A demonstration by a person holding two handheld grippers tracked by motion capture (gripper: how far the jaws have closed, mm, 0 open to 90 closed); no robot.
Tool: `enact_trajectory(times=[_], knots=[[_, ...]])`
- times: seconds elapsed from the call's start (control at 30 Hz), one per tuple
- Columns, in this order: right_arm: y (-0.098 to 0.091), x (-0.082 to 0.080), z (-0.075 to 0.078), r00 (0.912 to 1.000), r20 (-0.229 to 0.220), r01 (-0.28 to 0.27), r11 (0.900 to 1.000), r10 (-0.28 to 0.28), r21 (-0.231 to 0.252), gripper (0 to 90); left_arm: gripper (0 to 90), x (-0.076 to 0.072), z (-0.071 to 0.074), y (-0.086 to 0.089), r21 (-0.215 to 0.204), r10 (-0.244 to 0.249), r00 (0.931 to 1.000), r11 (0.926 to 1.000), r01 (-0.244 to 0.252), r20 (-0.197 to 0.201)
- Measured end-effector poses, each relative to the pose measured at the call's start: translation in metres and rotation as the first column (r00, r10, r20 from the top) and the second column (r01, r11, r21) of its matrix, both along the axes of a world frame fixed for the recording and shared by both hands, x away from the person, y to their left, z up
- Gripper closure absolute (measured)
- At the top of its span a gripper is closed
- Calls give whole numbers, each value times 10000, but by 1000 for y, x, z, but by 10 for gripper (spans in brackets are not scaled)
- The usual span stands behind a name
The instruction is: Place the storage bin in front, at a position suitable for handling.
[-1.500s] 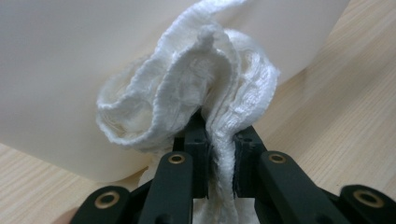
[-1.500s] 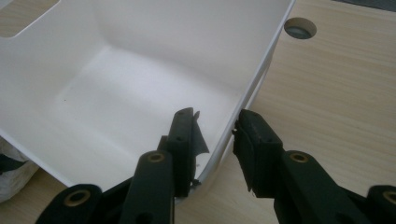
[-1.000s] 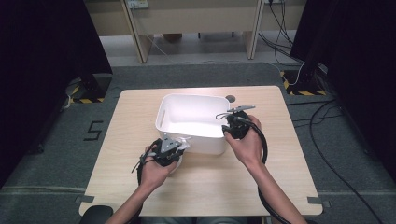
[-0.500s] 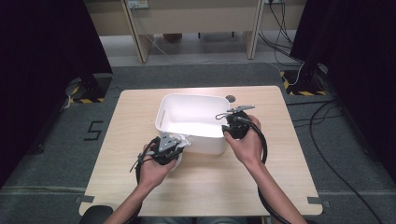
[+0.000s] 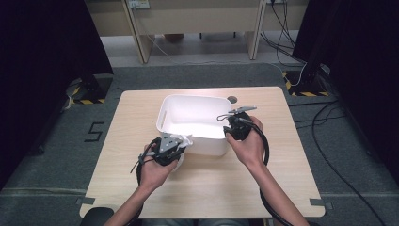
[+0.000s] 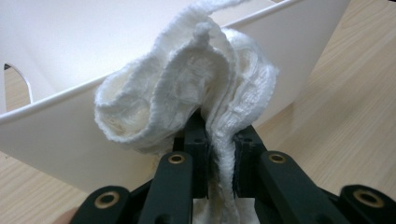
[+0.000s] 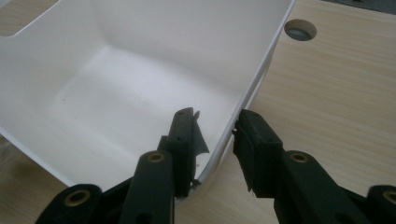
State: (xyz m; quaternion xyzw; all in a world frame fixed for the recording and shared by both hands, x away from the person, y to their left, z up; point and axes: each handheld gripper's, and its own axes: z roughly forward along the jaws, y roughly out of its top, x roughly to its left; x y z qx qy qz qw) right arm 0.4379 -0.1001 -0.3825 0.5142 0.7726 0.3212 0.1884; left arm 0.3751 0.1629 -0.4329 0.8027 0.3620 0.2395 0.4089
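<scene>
A white knitted cloth [image 6: 187, 93] is bunched up between the jaws of my left gripper [image 6: 219, 140], which is shut on it. That cloth [image 5: 186, 140] hangs just outside the front left wall of a white plastic tub [image 5: 188, 98], with the left gripper [image 5: 179, 143] close against that wall [image 6: 56, 135]. My right gripper [image 7: 215, 121] straddles the tub's right wall [image 7: 261, 60], one jaw inside and one outside. It is open, and a gap shows beside the inner jaw. In the high view the right gripper [image 5: 230, 129] sits at the tub's front right corner. The tub's inside is bare.
The tub stands in the middle of a light wooden table [image 5: 282, 155]. A round cable hole [image 5: 232, 100] lies in the tabletop just behind the tub's right side. Cables trail from both grippers toward the table's front edge.
</scene>
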Motion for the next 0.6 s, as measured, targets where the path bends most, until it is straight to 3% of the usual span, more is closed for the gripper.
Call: enact_trajectory(times=[0.6], knots=[[0,0,0,10000,-2,10,10000,-10,17,682,794,-1,2,-12,56,-224,9997,9997,224,81]])
